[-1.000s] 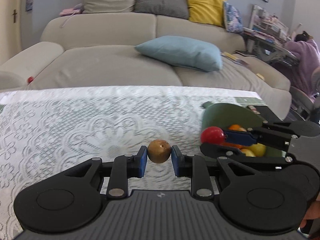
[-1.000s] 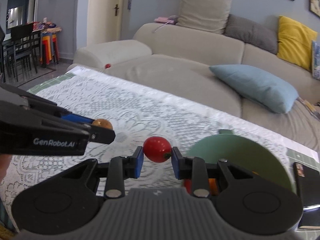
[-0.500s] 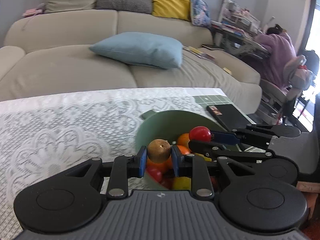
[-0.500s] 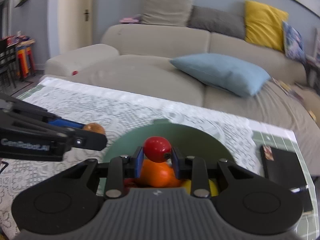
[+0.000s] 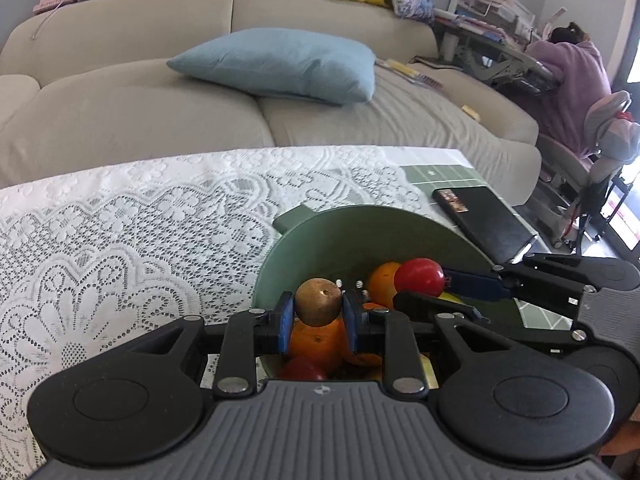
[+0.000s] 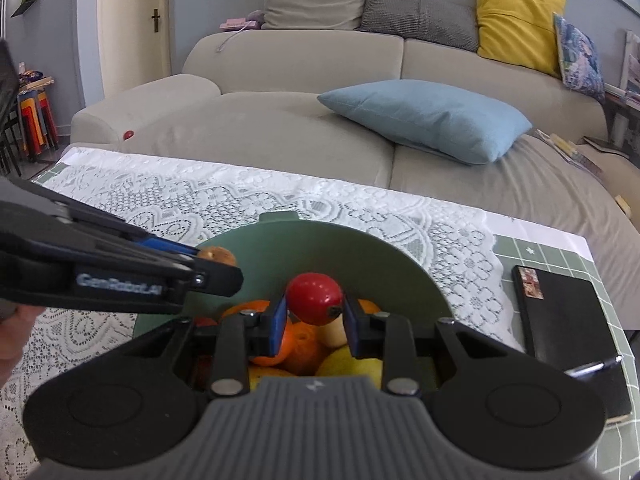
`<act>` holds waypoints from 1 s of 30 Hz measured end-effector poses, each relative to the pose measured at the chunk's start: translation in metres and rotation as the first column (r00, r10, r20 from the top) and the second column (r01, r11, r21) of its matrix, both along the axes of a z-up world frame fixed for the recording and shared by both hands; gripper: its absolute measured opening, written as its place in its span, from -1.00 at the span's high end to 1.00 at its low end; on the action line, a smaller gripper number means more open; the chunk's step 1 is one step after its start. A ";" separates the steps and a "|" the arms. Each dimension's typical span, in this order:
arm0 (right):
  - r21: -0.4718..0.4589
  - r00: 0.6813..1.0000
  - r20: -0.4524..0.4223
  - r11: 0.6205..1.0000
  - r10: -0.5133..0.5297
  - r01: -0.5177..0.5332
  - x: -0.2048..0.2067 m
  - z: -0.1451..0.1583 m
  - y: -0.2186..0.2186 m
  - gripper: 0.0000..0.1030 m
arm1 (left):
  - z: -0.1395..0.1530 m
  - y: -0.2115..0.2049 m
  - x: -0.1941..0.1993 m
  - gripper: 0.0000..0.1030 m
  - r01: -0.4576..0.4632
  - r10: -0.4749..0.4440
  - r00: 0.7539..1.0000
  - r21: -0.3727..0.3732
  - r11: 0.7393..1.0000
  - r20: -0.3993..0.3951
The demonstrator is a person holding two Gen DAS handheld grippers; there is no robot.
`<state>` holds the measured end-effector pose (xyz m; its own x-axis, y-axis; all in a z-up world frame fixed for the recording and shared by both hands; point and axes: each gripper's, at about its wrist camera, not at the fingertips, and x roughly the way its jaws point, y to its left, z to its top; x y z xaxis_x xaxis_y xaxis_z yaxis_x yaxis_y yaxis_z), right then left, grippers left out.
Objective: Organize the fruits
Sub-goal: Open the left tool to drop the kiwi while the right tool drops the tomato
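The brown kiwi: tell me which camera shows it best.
Left wrist view: the kiwi sits whole and centred in the left gripper. The right wrist view shows only a sliver behind that gripper's finger.

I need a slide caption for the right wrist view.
Right tool holds a red fruit over the green bowl of fruit.

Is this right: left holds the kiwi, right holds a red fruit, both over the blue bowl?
No. The bowl is green, as the right wrist view shows. The rest holds: left gripper grips the kiwi, right gripper the red fruit, both over it.
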<state>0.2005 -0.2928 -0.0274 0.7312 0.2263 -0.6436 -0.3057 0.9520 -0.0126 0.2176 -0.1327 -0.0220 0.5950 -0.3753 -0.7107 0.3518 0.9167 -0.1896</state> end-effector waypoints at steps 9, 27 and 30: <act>0.012 1.000 -0.030 1.000 -0.011 0.011 0.017 -0.011 -0.005 0.48 | -0.009 0.002 0.019 0.44 0.004 -0.006 0.998 -0.025 1.000 -0.069; 0.040 0.998 -0.053 0.999 -0.018 0.020 0.029 -0.014 0.001 0.47 | 0.009 0.021 0.009 0.12 -0.009 0.003 0.999 -0.110 0.994 -0.050; 0.044 0.998 -0.059 0.999 -0.009 0.012 0.034 -0.013 0.006 0.47 | 0.019 0.030 0.001 0.12 -0.025 0.023 1.000 -0.108 0.994 -0.013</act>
